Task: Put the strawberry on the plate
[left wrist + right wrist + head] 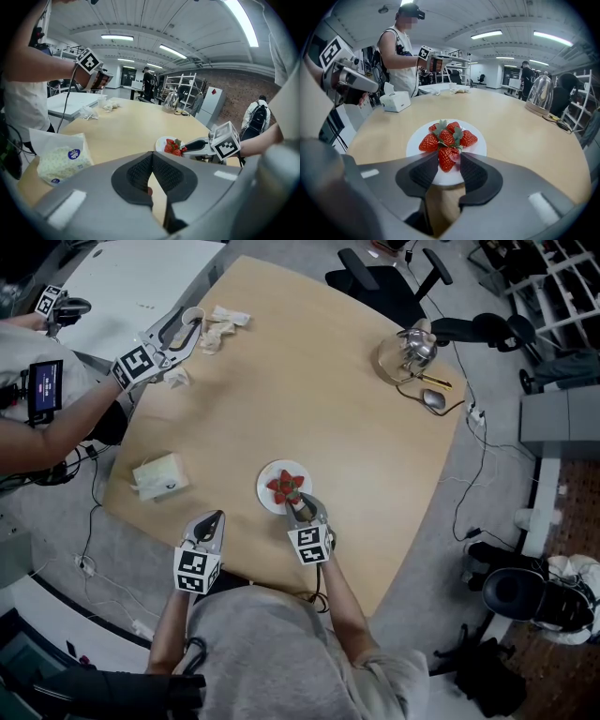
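Right gripper (pixel 449 165) pinching strawberry (pixel 447 157) over plate (pixel 481 149) | lower, release gently (pile (pixel 449 135) crowded) | left gripper (pixel 152 159) closed, empty

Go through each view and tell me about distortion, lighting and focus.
Head view: even overhead light, soft shadows, the table sharp, little distortion. Left gripper view: strong fisheye bending the ceiling lights, dark corners, the near left gripper soft. Right gripper view: same fisheye and dark corners, the strawberry between the jaws crisp.
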A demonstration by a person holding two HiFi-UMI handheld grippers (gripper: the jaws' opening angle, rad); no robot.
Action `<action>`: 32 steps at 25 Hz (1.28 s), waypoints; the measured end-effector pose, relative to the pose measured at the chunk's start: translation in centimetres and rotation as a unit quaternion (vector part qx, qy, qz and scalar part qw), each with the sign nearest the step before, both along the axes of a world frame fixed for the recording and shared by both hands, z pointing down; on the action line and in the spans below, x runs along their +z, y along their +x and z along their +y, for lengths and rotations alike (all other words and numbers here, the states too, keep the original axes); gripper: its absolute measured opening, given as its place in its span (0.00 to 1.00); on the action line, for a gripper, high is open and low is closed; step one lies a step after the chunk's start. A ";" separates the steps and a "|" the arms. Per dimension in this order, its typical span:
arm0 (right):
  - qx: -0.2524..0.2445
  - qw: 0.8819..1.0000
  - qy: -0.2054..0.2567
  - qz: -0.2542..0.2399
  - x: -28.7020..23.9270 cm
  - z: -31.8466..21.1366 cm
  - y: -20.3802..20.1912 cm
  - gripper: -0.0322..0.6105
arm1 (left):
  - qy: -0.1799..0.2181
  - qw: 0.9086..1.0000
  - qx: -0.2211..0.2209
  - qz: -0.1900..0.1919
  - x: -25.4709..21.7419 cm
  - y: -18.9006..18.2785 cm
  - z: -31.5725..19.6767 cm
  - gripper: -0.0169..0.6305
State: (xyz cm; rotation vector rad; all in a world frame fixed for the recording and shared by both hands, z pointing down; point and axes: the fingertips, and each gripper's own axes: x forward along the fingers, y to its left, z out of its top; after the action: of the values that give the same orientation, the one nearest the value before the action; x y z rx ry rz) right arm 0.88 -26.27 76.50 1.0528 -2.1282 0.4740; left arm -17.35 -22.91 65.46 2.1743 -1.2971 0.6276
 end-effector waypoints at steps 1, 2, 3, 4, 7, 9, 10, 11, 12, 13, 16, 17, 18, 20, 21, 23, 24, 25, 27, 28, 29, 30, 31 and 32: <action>-0.001 1.000 0.001 0.002 0.0 0.0 0.0 0.29 | 0.001 1.000 0.000 0.000 0.0 0.0 0.0 0.06; 0.000 1.000 0.002 0.003 0.1 -0.1 0.0 0.29 | 0.002 1.000 0.000 0.000 -0.1 0.0 -0.1 0.06; 0.001 1.000 0.002 0.003 0.1 -0.1 0.0 0.29 | 0.004 1.000 -0.001 0.000 -0.1 0.0 -0.1 0.06; 0.003 1.000 0.002 0.000 0.1 -0.1 0.0 0.29 | 0.005 1.000 -0.002 0.000 -0.2 -0.1 -0.1 0.06; 0.022 0.999 -0.007 -0.032 0.0 -0.2 -0.2 0.29 | 0.007 1.000 0.000 -0.002 -0.3 -0.1 0.1 0.06; 0.041 0.997 -0.013 -0.062 -0.2 -0.3 0.1 0.31 | 0.009 1.000 0.002 -0.003 -0.4 0.0 0.4 0.06; 0.047 0.996 -0.016 -0.072 -0.3 -0.3 0.3 0.35 | 0.011 1.000 0.003 -0.003 -0.5 0.1 0.5 0.06; 0.049 0.995 -0.018 -0.079 -0.4 -0.3 0.3 0.39 | 0.012 1.000 0.003 -0.003 -0.6 0.1 0.5 0.06; 0.048 0.995 -0.020 -0.084 -0.5 -0.3 0.4 0.41 | 0.013 1.000 0.003 -0.003 -0.7 0.1 0.6 0.06; 0.045 0.995 -0.022 -0.085 -0.5 -0.2 0.4 0.42 | 0.013 1.000 0.003 -0.004 -0.7 0.1 0.7 0.06; 0.042 0.995 -0.020 -0.085 -0.7 0.2 0.5 0.44 | 0.018 1.000 0.005 -0.004 -1.0 0.3 0.9 0.06; 0.044 0.995 -0.018 -0.086 -0.9 0.3 0.7 0.44 | 0.019 1.000 0.005 -0.003 -1.1 0.4 1.0 0.06; 0.046 0.995 -0.016 -0.088 -1.1 0.3 0.8 0.44 | 0.021 1.000 0.006 -0.004 -1.3 0.5 1.2 0.06; 0.052 0.994 -0.012 -0.095 -1.7 0.5 1.1 0.44 | 0.025 1.000 0.008 -0.004 -1.5 0.9 1.4 0.06; 0.056 0.994 -0.009 -0.099 -2.0 0.5 1.2 0.44 | 0.027 1.000 0.010 -0.003 -1.6 1.2 1.6 0.06; 0.062 0.992 -0.003 -0.106 -2.7 0.7 1.6 0.44 | 0.031 0.999 0.013 -0.002 -1.9 1.7 1.9 0.06; 0.064 0.992 0.000 -0.108 -3.0 0.8 1.9 0.44 | 0.034 0.999 0.015 -0.002 -2.0 1.9 2.0 0.06; 0.066 0.992 0.003 -0.109 -3.4 1.0 2.1 0.44 | 0.037 0.999 0.016 -0.001 -2.2 2.1 2.2 0.06; 0.071 0.991 0.009 -0.110 -4.0 1.4 2.6 0.44 | 0.043 0.999 0.020 -0.001 -2.6 2.6 2.6 0.06; 0.074 0.991 0.012 -0.109 -4.4 1.6 2.9 0.44 | 0.047 0.999 0.022 -0.001 -2.8 2.8 2.8 0.06; 0.078 0.991 0.016 -0.108 -4.7 1.8 3.3 0.44 | 0.051 0.998 0.024 -0.001 -3.0 3.1 3.0 0.06; 0.081 0.991 0.020 -0.107 -5.2 2.1 3.6 0.42 | 0.055 0.998 0.026 0.000 -3.3 3.3 3.2 0.06; 0.084 0.990 0.024 -0.108 -5.6 2.4 4.0 0.40 | 0.059 0.998 0.027 0.002 -3.5 3.6 3.4 0.06; 0.087 0.990 0.028 -0.110 -6.0 2.7 4.3 0.39 | 0.064 0.998 0.029 0.003 -3.8 3.9 3.6 0.06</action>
State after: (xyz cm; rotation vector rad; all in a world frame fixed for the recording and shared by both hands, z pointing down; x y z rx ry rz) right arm 5.15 -23.56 70.48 1.2755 -2.2610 0.6427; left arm -13.43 -19.29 61.71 2.3218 -1.3075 0.5751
